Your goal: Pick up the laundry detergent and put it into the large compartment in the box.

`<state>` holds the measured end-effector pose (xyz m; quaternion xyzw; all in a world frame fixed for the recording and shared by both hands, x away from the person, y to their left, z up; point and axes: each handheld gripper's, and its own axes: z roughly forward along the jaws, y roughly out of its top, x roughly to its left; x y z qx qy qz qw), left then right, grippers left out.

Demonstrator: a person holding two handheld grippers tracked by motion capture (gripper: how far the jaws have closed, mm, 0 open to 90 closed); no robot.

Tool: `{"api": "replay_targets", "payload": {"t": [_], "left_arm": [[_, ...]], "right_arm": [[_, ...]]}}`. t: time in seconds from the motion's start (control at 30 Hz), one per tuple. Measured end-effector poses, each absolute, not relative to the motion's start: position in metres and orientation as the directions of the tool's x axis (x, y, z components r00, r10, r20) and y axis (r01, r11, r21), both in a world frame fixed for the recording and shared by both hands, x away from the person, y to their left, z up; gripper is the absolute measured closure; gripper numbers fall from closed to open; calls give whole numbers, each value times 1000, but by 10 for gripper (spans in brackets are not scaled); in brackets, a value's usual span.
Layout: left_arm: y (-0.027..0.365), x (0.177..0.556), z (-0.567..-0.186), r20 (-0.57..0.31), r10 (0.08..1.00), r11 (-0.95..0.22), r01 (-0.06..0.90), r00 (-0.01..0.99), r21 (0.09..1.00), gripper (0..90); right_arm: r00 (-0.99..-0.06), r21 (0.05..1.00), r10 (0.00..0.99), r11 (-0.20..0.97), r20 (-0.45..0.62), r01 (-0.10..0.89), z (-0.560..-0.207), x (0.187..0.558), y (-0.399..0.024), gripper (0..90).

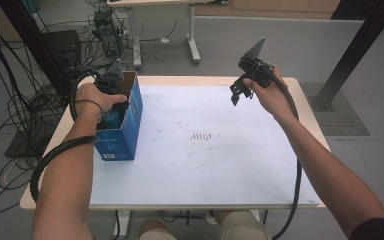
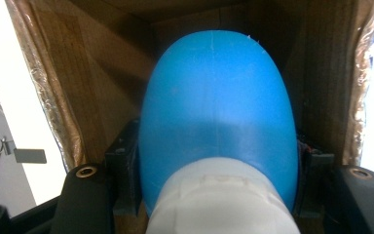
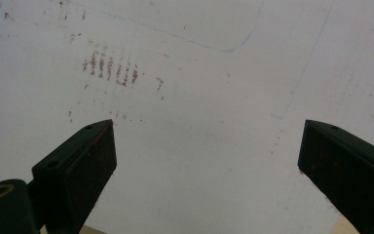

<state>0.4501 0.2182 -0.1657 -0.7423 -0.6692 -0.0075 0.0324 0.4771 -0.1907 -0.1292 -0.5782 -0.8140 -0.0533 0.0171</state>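
A blue cardboard box [image 1: 122,132] stands upright with its top open at the table's left side. My left gripper [image 1: 114,107] reaches down into it, shut on a blue bottle [image 2: 216,112] with a white cap end [image 2: 221,200] nearest the camera. The box's brown inner walls [image 2: 102,73] surround the bottle in the left gripper view. My right gripper [image 1: 240,91] hangs above the table's far right part, open, its two black jaws wide apart with nothing between them [image 3: 207,165].
A white sheet [image 1: 205,165] covers the tabletop, with reddish-brown smudges [image 1: 200,136] near its middle. Cables and equipment [image 1: 105,30] crowd the floor at the far left. A black frame post [image 1: 360,45] rises at the far right.
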Motion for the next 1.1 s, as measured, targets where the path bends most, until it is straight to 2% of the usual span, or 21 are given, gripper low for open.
{"api": "replay_targets", "payload": {"t": [1.1], "left_arm": [[218,447,-167,59,994,-93,995,94,-26,372]], "right_arm": [[-334,81,938,328,90,941,-127,473,-194,71]]}}
